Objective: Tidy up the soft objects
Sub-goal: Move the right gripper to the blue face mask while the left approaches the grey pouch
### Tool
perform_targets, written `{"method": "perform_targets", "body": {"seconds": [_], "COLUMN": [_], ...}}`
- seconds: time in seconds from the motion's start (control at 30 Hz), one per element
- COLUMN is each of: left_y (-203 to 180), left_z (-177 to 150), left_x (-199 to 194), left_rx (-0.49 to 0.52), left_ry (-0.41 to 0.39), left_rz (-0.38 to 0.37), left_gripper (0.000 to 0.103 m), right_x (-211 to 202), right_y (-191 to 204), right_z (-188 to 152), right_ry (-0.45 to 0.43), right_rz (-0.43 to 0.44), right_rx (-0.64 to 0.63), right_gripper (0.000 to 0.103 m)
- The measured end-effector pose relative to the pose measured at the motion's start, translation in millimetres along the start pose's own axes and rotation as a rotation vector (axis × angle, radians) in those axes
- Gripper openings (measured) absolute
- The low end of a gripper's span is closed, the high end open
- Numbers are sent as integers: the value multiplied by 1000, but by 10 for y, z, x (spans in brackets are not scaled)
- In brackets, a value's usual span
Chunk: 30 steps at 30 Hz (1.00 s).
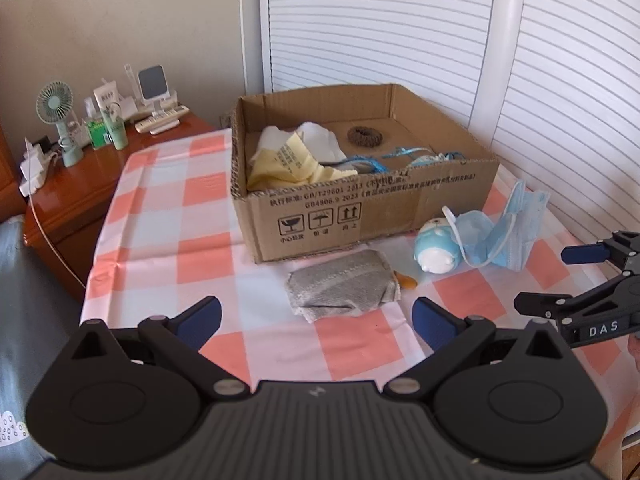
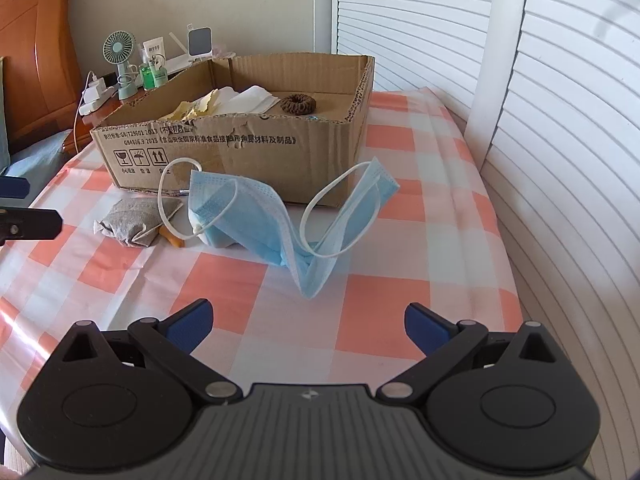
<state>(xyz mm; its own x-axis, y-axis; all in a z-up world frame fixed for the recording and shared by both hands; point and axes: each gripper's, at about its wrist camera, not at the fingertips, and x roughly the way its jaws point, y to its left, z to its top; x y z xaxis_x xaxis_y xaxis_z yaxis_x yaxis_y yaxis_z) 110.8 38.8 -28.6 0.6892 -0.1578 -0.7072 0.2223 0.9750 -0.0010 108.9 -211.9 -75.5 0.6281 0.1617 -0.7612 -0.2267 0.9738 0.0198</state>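
An open cardboard box (image 1: 360,208) (image 2: 248,152) stands on the pink-checked tablecloth (image 1: 168,220). It holds a yellow cloth (image 1: 280,164), a white cloth (image 1: 320,140), a brown scrunchie (image 1: 365,135) (image 2: 298,104) and blue cords (image 1: 400,158). In front of the box lie a grey fabric pouch (image 1: 344,284) (image 2: 132,224), a small blue-and-white plush toy (image 1: 436,248) and a crumpled blue face mask (image 1: 504,236) (image 2: 260,216). My left gripper (image 1: 318,320) (image 2: 36,204) hovers open just short of the pouch. My right gripper (image 2: 308,316) (image 1: 544,280) is open, near the mask, holding nothing.
A small orange piece (image 1: 406,280) (image 2: 174,238) lies between pouch and toy. A wooden nightstand (image 1: 80,188) at the left carries a green fan (image 1: 56,120), bottles and a charger. White louvred doors (image 1: 400,20) and a white post (image 2: 496,60) stand behind and right of the table.
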Motion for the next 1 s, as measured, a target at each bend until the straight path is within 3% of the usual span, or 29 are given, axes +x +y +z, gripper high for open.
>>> {"method": "perform_targets", "body": {"seconds": [0.27,0.7,0.83,1.0], "left_y": [-81,-145,-74,-62], "left_z": [72,263,229,192], "left_x": [393,950,950,930], "left_rx": [6,5,-35,21], "left_ry": [90,125,120,112], "left_rz": [-11,-2,-17,42], "left_gripper": [101,101,101,101], "right_x": [91,140,142,142], "right_y": [26,53,51,51], "right_z": [-81,-211,-207,-214], "right_ry": [-8,-41,-44,-47], "right_rz": [-17,-35,-33,-34], "right_rx": [-39,-58,-54,-54], "right_gripper": [103,103,103,103]}}
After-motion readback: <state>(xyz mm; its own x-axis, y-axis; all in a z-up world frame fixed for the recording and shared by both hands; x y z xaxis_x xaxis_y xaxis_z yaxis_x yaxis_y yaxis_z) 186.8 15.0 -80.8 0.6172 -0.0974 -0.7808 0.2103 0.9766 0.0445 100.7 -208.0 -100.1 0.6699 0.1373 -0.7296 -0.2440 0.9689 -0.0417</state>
